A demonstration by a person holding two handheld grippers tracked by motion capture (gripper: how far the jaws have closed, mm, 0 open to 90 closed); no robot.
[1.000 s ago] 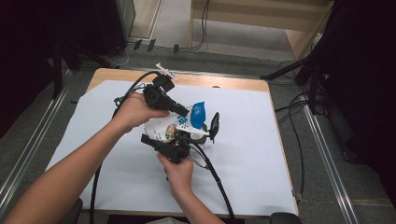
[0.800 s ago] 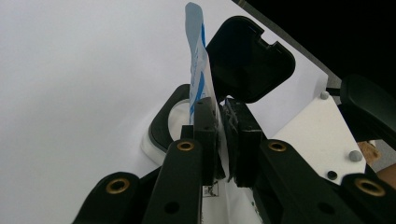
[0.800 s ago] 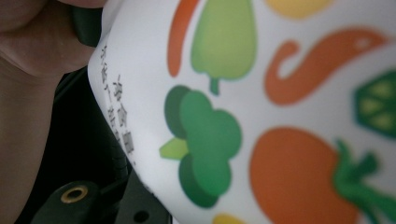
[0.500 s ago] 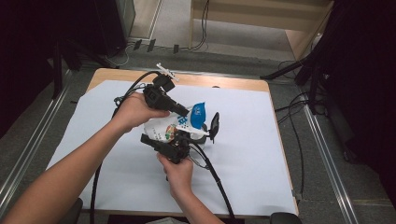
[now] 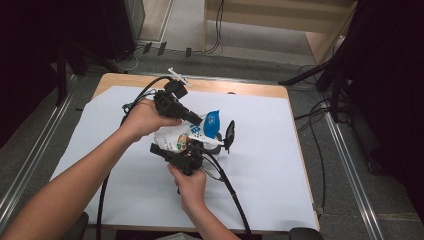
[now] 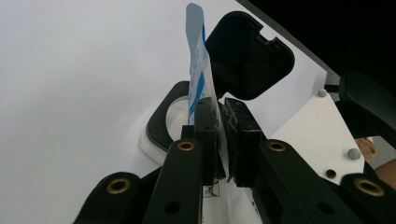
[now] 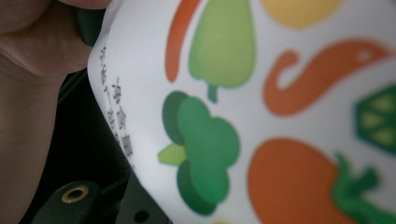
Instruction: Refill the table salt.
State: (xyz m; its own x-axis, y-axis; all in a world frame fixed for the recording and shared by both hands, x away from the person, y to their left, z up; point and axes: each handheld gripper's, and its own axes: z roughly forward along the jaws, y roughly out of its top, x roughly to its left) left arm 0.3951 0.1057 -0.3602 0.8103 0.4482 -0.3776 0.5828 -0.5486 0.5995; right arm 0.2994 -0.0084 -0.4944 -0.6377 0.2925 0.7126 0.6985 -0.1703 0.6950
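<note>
A big white sheet [image 5: 280, 165] covers most of the tabletop [image 5: 240, 87], and a strip of bare wood shows along the far edge. Near the middle of the tabletop, a bit toward the far edge, a person holds up a white pouch [image 5: 172, 137] with a blue top [image 5: 212, 122]. Bright fruit and vegetable pictures are printed on the pouch.

The left hand [image 5: 142, 117] comes in from the near left corner and holds the left gripper [image 6: 220, 123]. Its jaws are squeezed tight on the blue and white top edge of the pouch, which sticks up between them.

The right hand [image 5: 190, 182] comes up from the near edge and holds the right gripper [image 5: 187, 152] against the lower side of the pouch. The right gripper view sits so close to the printed side that I cannot tell how its jaws stand.

Just beside the pouch, on the side toward the right edge, sits a small white tub [image 6: 163, 123] with a dark rim. Its black lid [image 6: 250, 56] stands open, tipped up.
</note>
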